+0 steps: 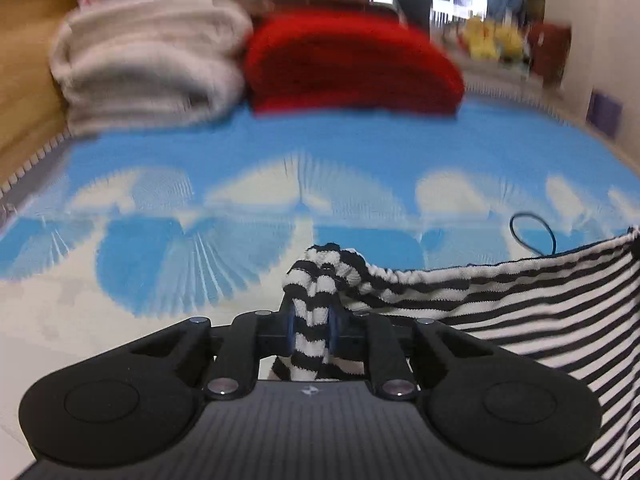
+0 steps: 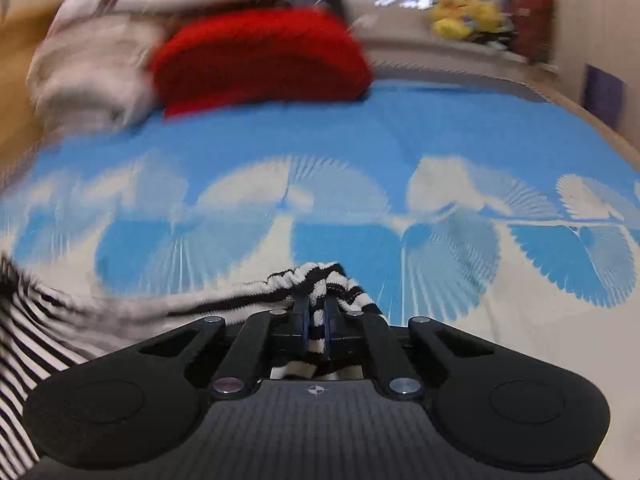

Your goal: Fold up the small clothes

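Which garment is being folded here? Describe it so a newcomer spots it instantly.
On the blue-and-white patterned bedspread, in front of the red folded pile, hangs the striped garment, stretched between the left gripper and right gripper. Only it has black-and-white stripes.

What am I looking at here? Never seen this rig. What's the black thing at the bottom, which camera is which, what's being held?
No robot: a person holds a two-finger gripper in each hand, each carrying a fisheye camera looking along its fingers. The black hardware at the bottom is the gripper itself. One picture is from the left gripper, the other from the right gripper. Both are shut on the same striped garment, stretched between them above a blue-and-white patterned cover. Behind lie a folded beige blanket, a red folded cloth and yellow soft toys. Both pictures are motion-blurred.
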Demonstrator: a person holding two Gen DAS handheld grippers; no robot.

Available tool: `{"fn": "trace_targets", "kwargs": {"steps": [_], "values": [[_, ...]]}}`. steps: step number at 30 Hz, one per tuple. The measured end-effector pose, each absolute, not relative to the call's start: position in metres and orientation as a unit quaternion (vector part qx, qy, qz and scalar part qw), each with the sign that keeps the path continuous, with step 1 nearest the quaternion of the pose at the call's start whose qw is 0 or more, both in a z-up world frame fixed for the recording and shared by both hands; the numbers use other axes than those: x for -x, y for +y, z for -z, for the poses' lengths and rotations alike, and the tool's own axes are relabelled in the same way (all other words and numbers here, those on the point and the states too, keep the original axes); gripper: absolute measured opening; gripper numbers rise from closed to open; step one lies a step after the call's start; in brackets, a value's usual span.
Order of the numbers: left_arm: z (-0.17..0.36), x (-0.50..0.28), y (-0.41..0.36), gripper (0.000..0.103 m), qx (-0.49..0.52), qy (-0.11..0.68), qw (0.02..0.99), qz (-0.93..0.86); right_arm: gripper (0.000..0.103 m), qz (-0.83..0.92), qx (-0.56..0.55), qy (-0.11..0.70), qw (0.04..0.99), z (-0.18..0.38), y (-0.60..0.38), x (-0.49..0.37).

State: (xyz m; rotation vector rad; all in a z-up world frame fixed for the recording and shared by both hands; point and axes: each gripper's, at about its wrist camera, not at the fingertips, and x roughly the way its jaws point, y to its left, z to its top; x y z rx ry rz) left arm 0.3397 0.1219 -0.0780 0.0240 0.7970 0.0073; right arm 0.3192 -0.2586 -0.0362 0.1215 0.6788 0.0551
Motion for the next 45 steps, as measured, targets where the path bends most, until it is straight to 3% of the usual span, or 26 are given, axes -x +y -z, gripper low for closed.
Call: {"fn": "trace_targets", "kwargs": {"steps": [3, 6, 8, 9, 12, 14, 20, 26, 29, 32, 33, 34, 35, 39, 43, 45], "values": [[0.12, -0.361, 0.12, 0.039, -0.016, 0.502, 0.865, -0.003, 0.006, -0.011, -0.006, 0.393, 0.92, 0.065, -0.244, -0.339], [0.121, -0.366, 0.132, 0.045, 0.026, 0.506, 0.862, -0.014, 0.008, -0.008, 0.016, 0.457, 0.889, 0.098, -0.238, -0.354], [0.118, -0.368, 0.142, 0.058, 0.054, 0.513, 0.856, -0.019, 0.01, -0.009, 0.042, 0.447, 0.893, 0.102, -0.232, -0.354], [0.115, -0.368, 0.146, 0.062, 0.065, 0.516, 0.854, -0.02, 0.018, -0.011, 0.053, 0.444, 0.894, 0.102, -0.229, -0.354], [0.1, -0.361, 0.166, 0.066, 0.107, 0.498, 0.86, -0.02, 0.033, -0.007, 0.046, 0.438, 0.898, 0.095, -0.235, -0.35], [0.088, -0.353, 0.18, 0.073, 0.142, 0.474, 0.869, -0.019, 0.036, -0.01, 0.001, 0.428, 0.904, 0.081, -0.25, -0.348], [0.089, -0.348, 0.195, 0.074, 0.186, 0.479, 0.858, -0.012, 0.048, 0.003, -0.087, 0.374, 0.923, 0.048, -0.303, -0.325], [0.104, -0.351, 0.18, 0.07, 0.137, 0.494, 0.859, -0.009, 0.048, 0.01, -0.13, 0.412, 0.902, 0.068, -0.333, -0.322], [0.109, -0.354, 0.179, 0.056, 0.135, 0.496, 0.858, -0.01, 0.048, -0.018, -0.107, 0.426, 0.898, 0.075, -0.321, -0.324], [0.11, -0.357, 0.176, 0.02, 0.137, 0.494, 0.859, 0.002, 0.048, -0.042, -0.081, 0.437, 0.895, 0.08, -0.304, -0.329], [0.107, -0.357, 0.176, 0.004, 0.131, 0.485, 0.864, -0.003, 0.042, -0.044, -0.071, 0.436, 0.896, 0.08, -0.299, -0.331], [0.101, -0.357, 0.176, 0.004, 0.122, 0.466, 0.876, -0.02, 0.015, -0.044, -0.057, 0.431, 0.9, 0.078, -0.294, -0.331], [0.093, -0.355, 0.177, 0.004, 0.117, 0.442, 0.889, -0.036, 0.0, -0.038, -0.042, 0.418, 0.907, 0.075, -0.29, -0.331], [0.086, -0.356, 0.176, 0.004, 0.124, 0.414, 0.901, -0.036, 0.0, 0.009, -0.061, 0.363, 0.93, 0.062, -0.296, -0.332], [0.12, -0.365, 0.151, 0.01, 0.052, 0.52, 0.852, -0.018, 0.001, 0.041, -0.034, 0.428, 0.902, 0.089, -0.291, -0.344], [0.119, -0.359, 0.15, 0.016, 0.027, 0.52, 0.853, -0.029, 0.002, 0.034, -0.037, 0.467, 0.883, 0.101, -0.29, -0.347]]}}
